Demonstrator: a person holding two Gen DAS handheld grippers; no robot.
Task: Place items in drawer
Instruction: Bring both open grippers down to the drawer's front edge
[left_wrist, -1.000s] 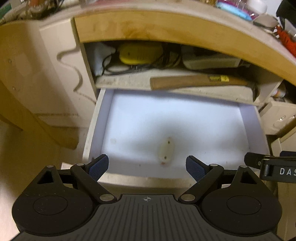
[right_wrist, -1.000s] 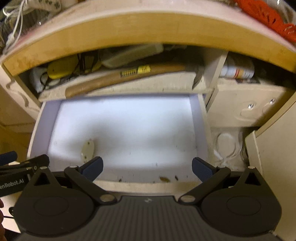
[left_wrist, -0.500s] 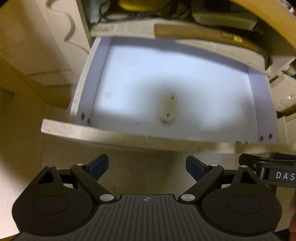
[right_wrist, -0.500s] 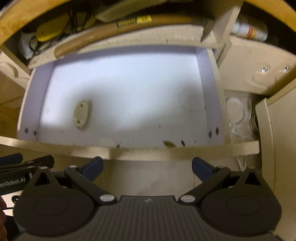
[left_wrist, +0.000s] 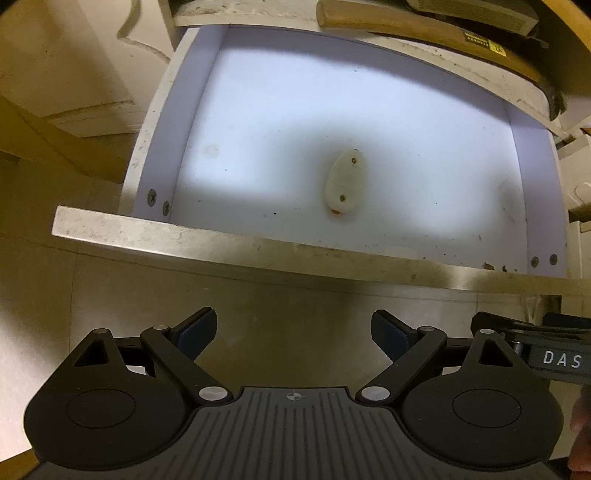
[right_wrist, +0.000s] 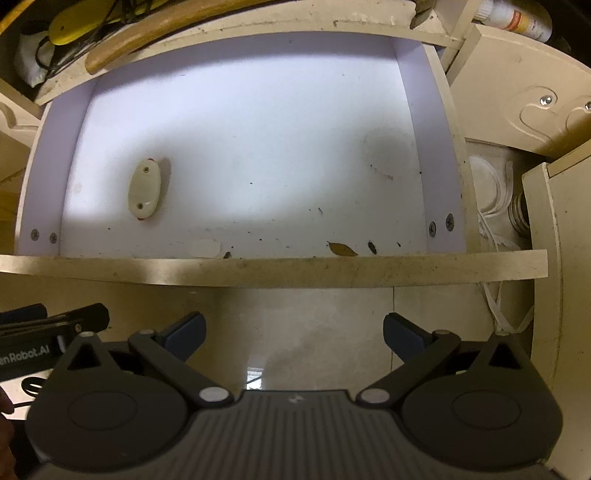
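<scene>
Below both grippers, the drawer (left_wrist: 236, 247) was seen pulled out, with its white floor lit in the middle and its dusty front edge nearest. Near the middle of the floor, a little to the left, a small oval plate (left_wrist: 345, 181) was fixed flat with two screws. A dry leaf (right_wrist: 342, 250) and some dark crumbs were seen in the near right corner, against the front board. Nothing else was seen lying in the drawer.

The left gripper (left_wrist: 293, 332) was held just in front of the drawer's front edge, over the pale floor tiles (left_wrist: 110, 295). Its jaws were spread wide and nothing was held between the blue pads (left_wrist: 197, 330). The right gripper (right_wrist: 293, 330) was held beside it, also in front of the drawer, with its jaws wide apart and nothing between them. Each gripper's edge was caught in the other's camera.

Behind the drawer, on the shelf above it, a hammer (left_wrist: 436, 31) with a wooden handle was laid on its side. A yellow thing (right_wrist: 79, 18) with black cords was seen at the far left of that shelf. A white bottle (right_wrist: 517, 16) was seen at the far right, in the next space. White cords (right_wrist: 495, 229) were seen lying to the right of the drawer.
</scene>
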